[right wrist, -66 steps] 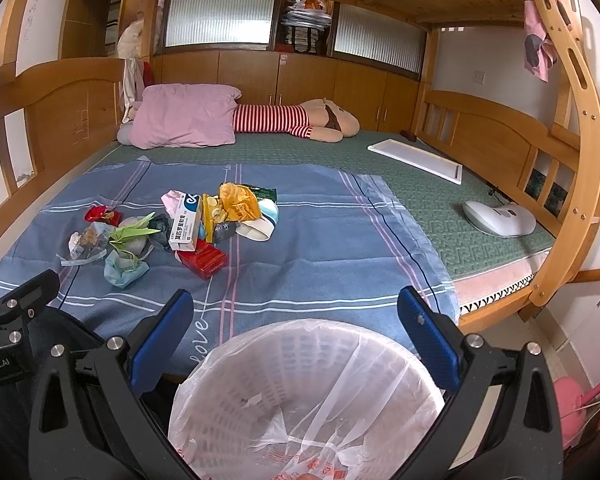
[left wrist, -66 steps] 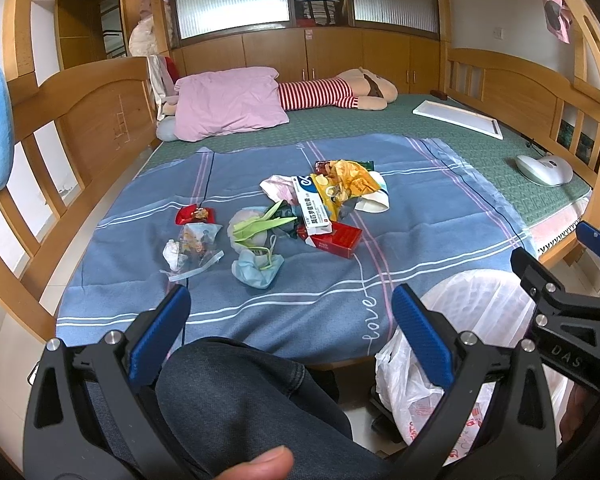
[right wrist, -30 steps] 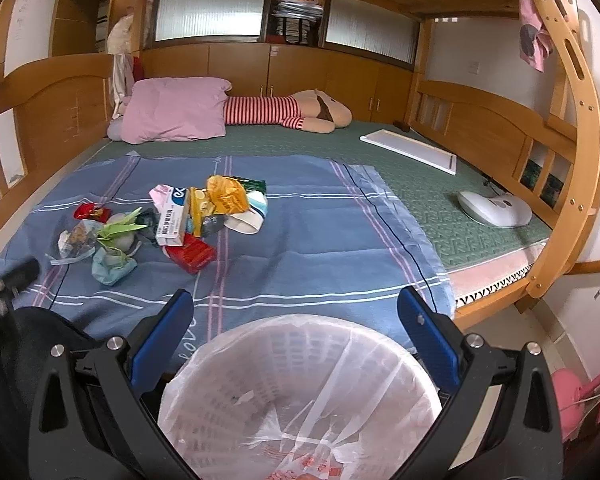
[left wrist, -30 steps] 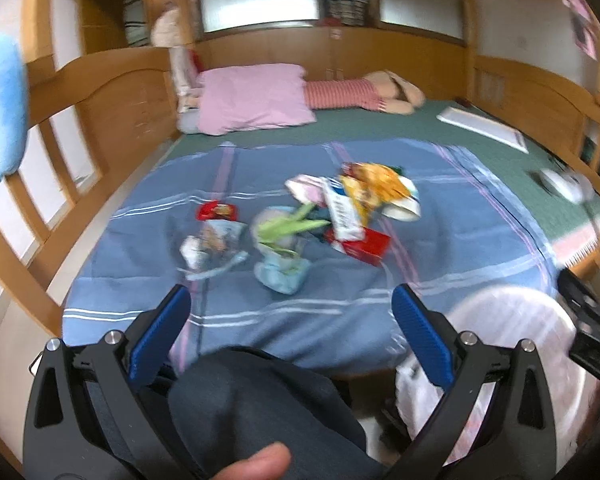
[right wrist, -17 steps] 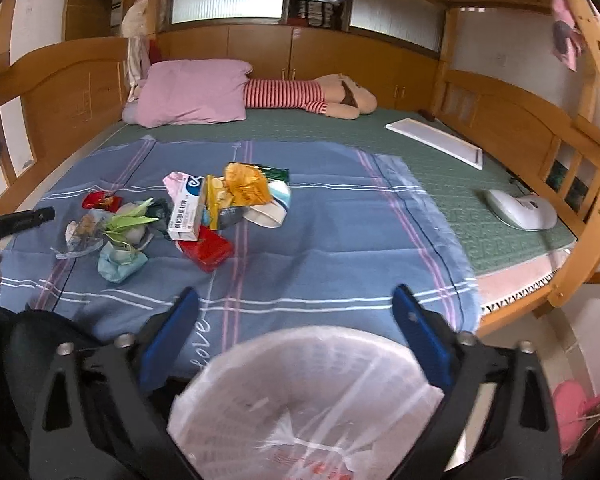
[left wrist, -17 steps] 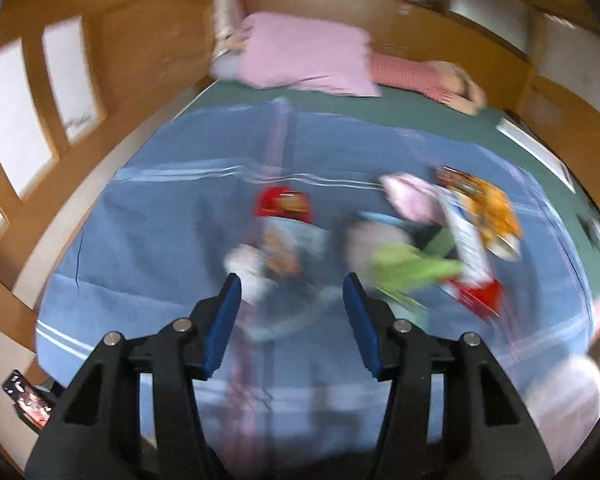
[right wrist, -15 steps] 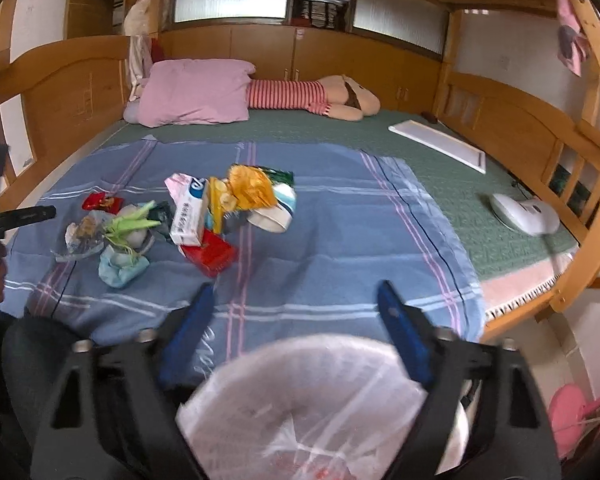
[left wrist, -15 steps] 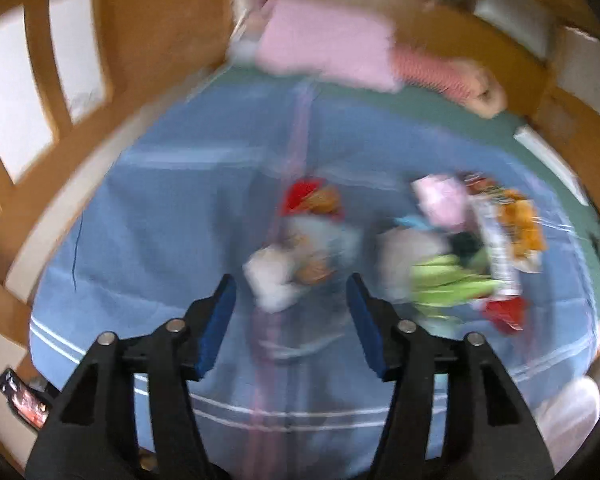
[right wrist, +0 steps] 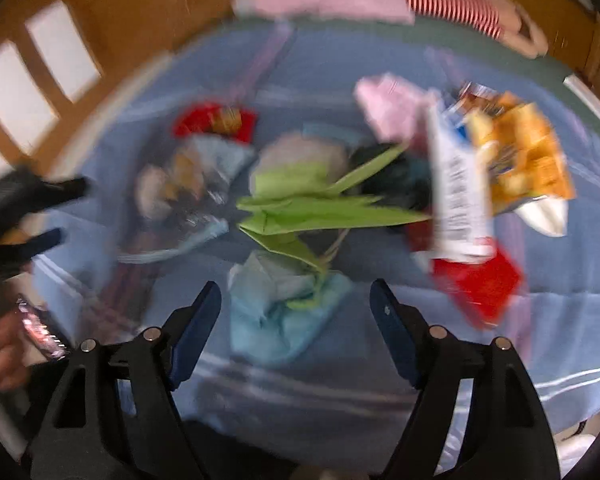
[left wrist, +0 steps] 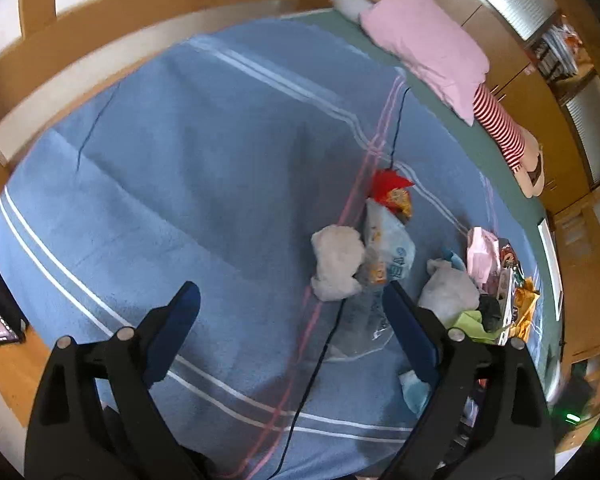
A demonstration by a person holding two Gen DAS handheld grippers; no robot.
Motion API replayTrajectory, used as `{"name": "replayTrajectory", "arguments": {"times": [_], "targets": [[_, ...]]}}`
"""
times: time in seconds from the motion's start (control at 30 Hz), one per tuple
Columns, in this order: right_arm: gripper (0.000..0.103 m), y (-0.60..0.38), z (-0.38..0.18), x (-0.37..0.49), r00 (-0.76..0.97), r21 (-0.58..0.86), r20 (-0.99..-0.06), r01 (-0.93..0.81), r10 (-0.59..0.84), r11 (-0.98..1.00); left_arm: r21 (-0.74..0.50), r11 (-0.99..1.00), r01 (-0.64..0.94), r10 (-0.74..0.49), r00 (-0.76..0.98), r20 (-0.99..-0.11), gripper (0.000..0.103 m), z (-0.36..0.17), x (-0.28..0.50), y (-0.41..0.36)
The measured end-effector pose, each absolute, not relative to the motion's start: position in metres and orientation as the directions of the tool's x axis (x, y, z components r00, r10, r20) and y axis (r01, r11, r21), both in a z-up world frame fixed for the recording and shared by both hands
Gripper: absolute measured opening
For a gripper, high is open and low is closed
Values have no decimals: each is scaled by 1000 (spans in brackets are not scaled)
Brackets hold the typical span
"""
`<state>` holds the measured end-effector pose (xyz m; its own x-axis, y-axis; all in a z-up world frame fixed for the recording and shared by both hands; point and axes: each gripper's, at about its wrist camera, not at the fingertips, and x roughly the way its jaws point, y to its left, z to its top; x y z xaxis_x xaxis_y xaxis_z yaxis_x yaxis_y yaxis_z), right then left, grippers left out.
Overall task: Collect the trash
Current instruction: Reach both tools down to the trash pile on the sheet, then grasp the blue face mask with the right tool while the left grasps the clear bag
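Note:
A pile of trash lies on the blue striped blanket [left wrist: 180, 168]. In the left wrist view my left gripper [left wrist: 296, 320] is open and empty, hovering just short of a white crumpled wad [left wrist: 336, 262], a clear plastic wrapper [left wrist: 388, 252] and a red snack packet [left wrist: 390, 190]. In the blurred right wrist view my right gripper [right wrist: 296, 308] is open and empty, just short of a light blue face mask [right wrist: 276, 312]. Beyond it lie green folded paper [right wrist: 320, 210], a white box [right wrist: 456, 192], a red pack [right wrist: 480, 284] and an orange bag [right wrist: 528, 156].
A pink pillow [left wrist: 424, 44] and a striped doll [left wrist: 500, 132] lie at the head of the bed. Wooden bed rails [left wrist: 80, 40] run along the left side. A black cable [left wrist: 316, 364] crosses the blanket. The left gripper's fingers [right wrist: 40, 240] show at the left of the right wrist view.
Both grippers have moved forward from above the lined bin to close over the trash pile. The bin has left the views. Both stay open.

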<state>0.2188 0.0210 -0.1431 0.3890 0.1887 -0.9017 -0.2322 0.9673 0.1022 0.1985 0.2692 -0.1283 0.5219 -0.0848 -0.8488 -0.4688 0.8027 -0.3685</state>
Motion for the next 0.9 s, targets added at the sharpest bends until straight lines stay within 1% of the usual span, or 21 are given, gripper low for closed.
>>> {"name": "replayTrajectory", "arguments": {"times": [0.03, 0.07, 0.1, 0.13, 0.17, 0.2, 0.23, 0.27, 0.43, 0.47, 0.5, 0.53, 0.57, 0.67, 0.77, 0.83, 0.9], "targets": [[76, 25, -151, 219, 382, 90, -907, -240, 179, 967, -373, 802, -466, -98, 513, -852, 92, -130, 201, 270], [64, 27, -155, 215, 381, 100, -904, -251, 193, 963, -378, 802, -462, -107, 512, -853, 94, -132, 205, 269], [44, 25, -156, 212, 378, 117, -902, -256, 211, 959, -384, 802, -459, -116, 510, -852, 97, -133, 207, 268], [39, 21, -154, 207, 382, 135, -895, -258, 230, 957, -385, 802, -456, -121, 507, -853, 97, -134, 208, 266], [27, 17, -151, 201, 396, 147, -886, -257, 243, 955, -383, 806, -451, -128, 499, -857, 97, -135, 211, 263], [20, 10, -145, 194, 406, 160, -878, -255, 256, 954, -377, 812, -445, -132, 489, -862, 97, -137, 214, 259], [18, 0, -138, 187, 418, 178, -868, -242, 268, 954, -367, 821, -436, -136, 476, -869, 97, -139, 216, 254], [14, -11, -131, 179, 428, 202, -857, -230, 285, 952, -354, 835, -420, -142, 457, -878, 97, -142, 223, 244], [14, -61, -109, 147, 449, 272, -832, -182, 326, 945, -322, 899, -297, -182, 416, -891, 97, -149, 236, 207], [14, -74, -105, 140, 457, 279, -827, -172, 327, 945, -324, 915, -241, -204, 418, -885, 85, -149, 238, 197], [14, -76, -104, 134, 467, 282, -821, -167, 328, 945, -326, 924, -200, -224, 406, -886, 54, -151, 239, 191], [14, -85, -101, 127, 477, 287, -815, -162, 330, 944, -334, 925, -180, -244, 394, -886, 37, -153, 240, 189], [14, -94, -97, 117, 492, 291, -805, -156, 330, 944, -361, 916, -177, -277, 375, -885, 14, -158, 240, 190], [14, -135, -79, 85, 564, 272, -774, -115, 289, 955, -434, 872, -226, -322, 403, -857, 10, -160, 233, 206], [14, -175, -69, 61, 613, 266, -753, -49, 239, 963, -486, 844, -225, -357, 441, -824, 8, -155, 223, 214], [14, -194, -68, 51, 628, 275, -746, -9, 219, 961, -547, 809, -214, -406, 469, -784, 8, -152, 215, 217], [14, -219, -67, 37, 642, 303, -738, 36, 211, 952, -634, 750, -190, -479, 504, -718, 8, -147, 206, 216]]}}
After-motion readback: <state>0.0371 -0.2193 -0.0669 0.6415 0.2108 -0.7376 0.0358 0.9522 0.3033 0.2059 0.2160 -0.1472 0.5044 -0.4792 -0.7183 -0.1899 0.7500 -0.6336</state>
